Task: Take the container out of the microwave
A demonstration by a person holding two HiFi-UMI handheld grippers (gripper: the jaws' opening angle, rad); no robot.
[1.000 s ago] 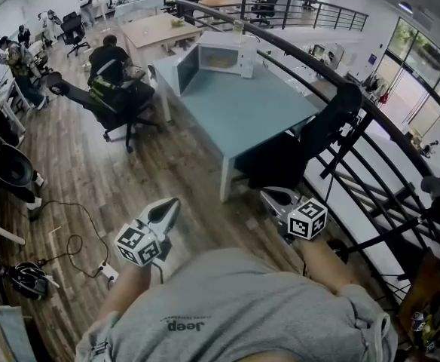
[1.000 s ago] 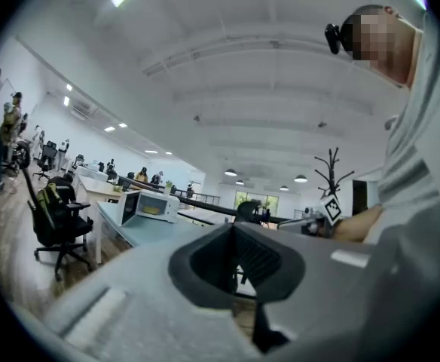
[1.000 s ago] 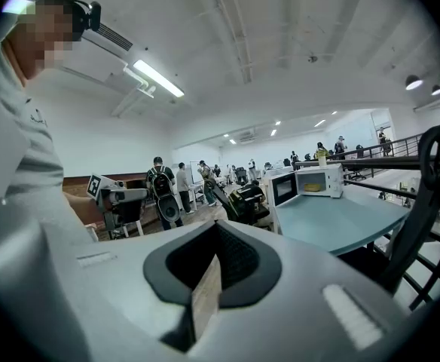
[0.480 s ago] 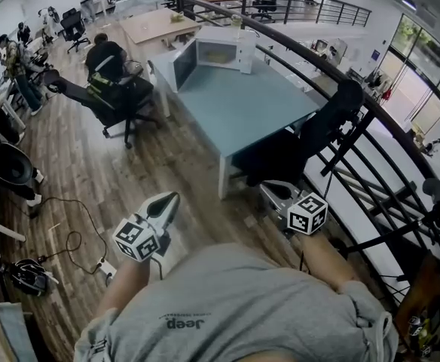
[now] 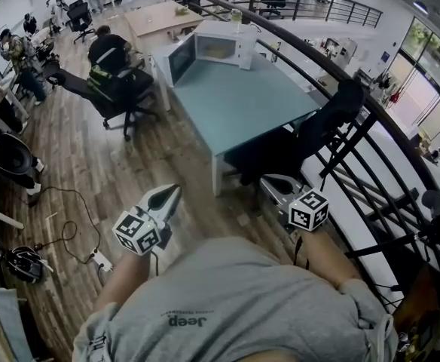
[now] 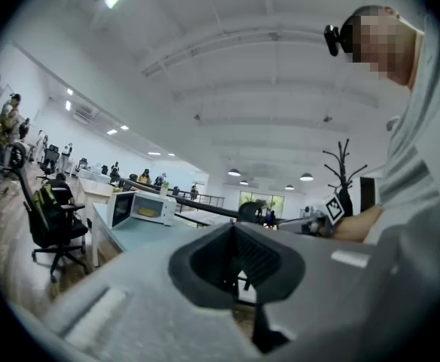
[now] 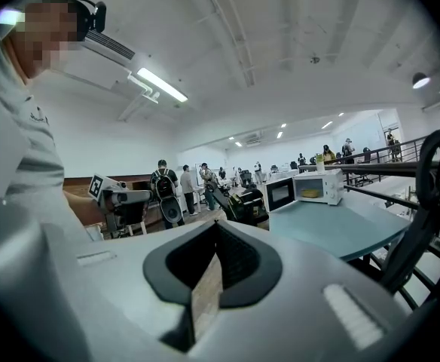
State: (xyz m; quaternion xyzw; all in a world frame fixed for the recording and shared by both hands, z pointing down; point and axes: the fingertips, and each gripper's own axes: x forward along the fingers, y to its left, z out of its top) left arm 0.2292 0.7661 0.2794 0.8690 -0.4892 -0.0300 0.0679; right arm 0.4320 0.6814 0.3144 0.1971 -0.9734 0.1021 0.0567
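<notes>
My left hand-held gripper and right hand-held gripper sit low in frame, jaws narrow and empty. The container rests inside the open microwave at top centre, on the surface, well apart. I'd approach squarely, then widen.

The only word I can read is "Jeep", printed upside down on my grey shirt, bottom centre of the head view.

Head view: high, steeply down, table far ahead. Gripper views: low, near level, both facing distant microwave; table shared.
</notes>
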